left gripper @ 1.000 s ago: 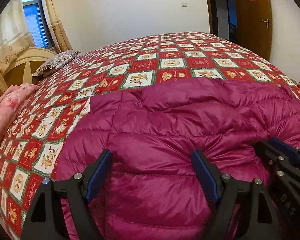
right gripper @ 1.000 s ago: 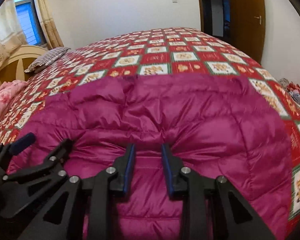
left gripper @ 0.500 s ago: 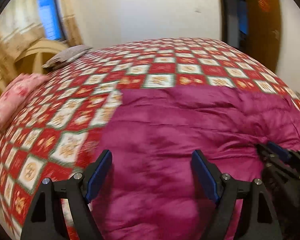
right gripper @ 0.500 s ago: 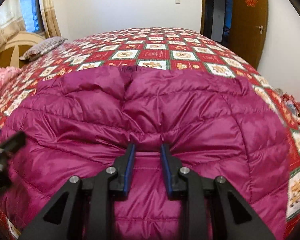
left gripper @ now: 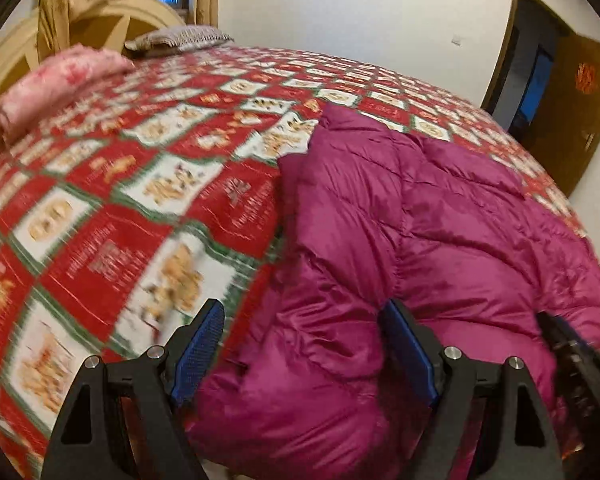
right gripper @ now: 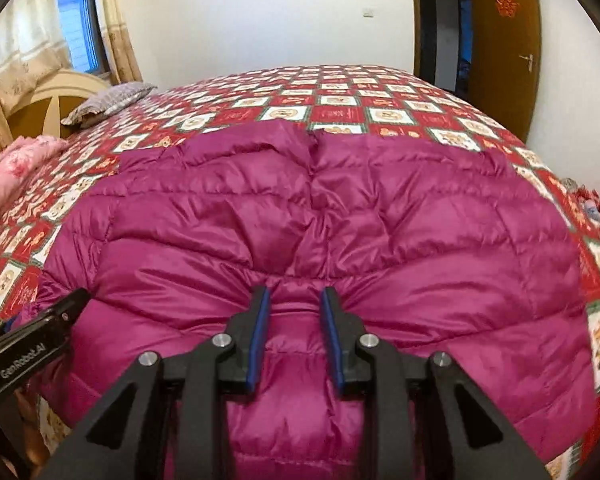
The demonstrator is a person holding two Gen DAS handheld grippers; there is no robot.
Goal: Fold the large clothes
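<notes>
right gripper (right gripper: 293, 312): clamped on a pinched ridge of the jacket (right gripper: 320, 216), fabric bunched between the pads and puckered at the tips
left gripper (left gripper: 304, 344): jaws wide apart; jacket's near left edge lies between them, right pad against the fabric, left pad over bare quilt; no pinch visible
jacket: magenta puffer, spread flat on the bed ahead of both tools, hem end nearest, far edge well forward
quilt (right gripper: 340, 100): red, white and green patchwork, covers the whole bed under the jacket
left of left gripper: open quilt, nothing in the way
far left: pink blanket (left gripper: 56, 84) rolled at the bed edge, well apart from the jacket
far ahead-left: grey pillow (right gripper: 108, 102) at the headboard (right gripper: 40, 100), curtains and window behind
ahead: bare quilt beyond the jacket up to the white wall
right: brown door (right gripper: 504, 44) and dark doorway; small heap of cloth (right gripper: 588, 204) at the bed's right edge, blurred
grippers: close side by side, each one's body shows at the edge of the other's view
blur: left view smeared, detail on quilt unclear
</notes>
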